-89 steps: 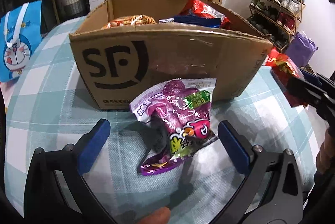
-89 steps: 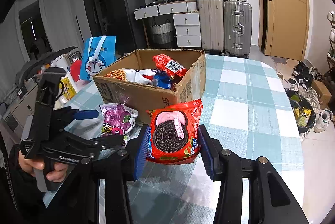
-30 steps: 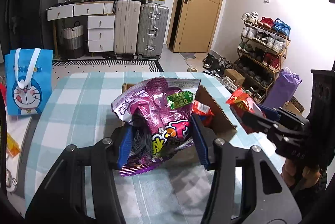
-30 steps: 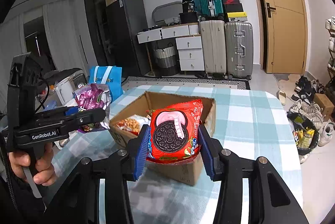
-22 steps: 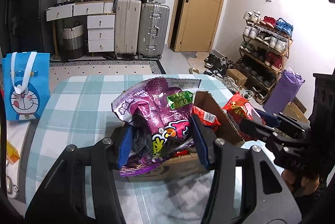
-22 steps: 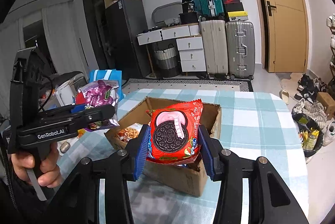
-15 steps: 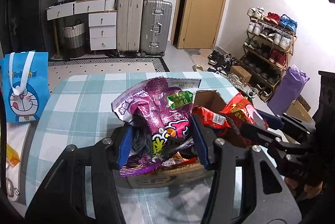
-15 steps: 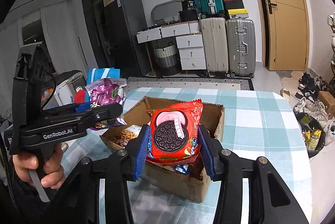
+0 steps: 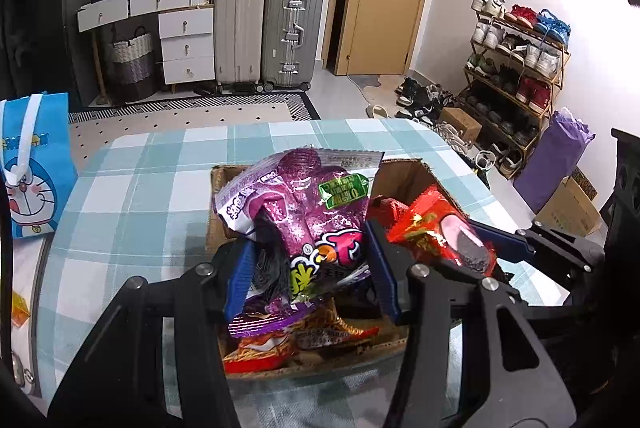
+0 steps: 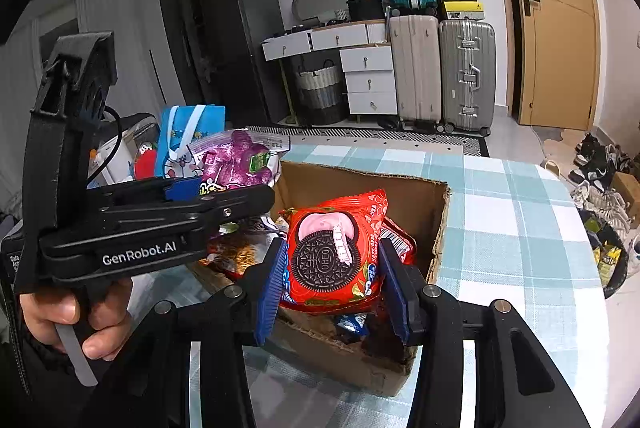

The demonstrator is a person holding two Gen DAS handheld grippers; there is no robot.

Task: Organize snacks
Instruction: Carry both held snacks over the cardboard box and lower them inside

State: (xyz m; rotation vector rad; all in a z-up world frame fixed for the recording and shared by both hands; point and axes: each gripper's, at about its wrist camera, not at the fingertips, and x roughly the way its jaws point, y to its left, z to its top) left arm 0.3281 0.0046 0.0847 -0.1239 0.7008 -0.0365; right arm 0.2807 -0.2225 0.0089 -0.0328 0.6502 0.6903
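The cardboard box [image 10: 420, 203] sits open on the checked table [image 10: 520, 228], already part-filled with packets. Over it the right tongs [image 10: 334, 282] are clamped on the red Oreo pack [image 10: 332, 248], pinched at both side edges. The left tongs [image 9: 308, 268] are closed on the purple candy bag [image 9: 304, 207], gripped low. Both look light, crinkly and slippery, probably air-puffed, so a mid-body side grip suits them; the cookies could crack if squeezed hard.
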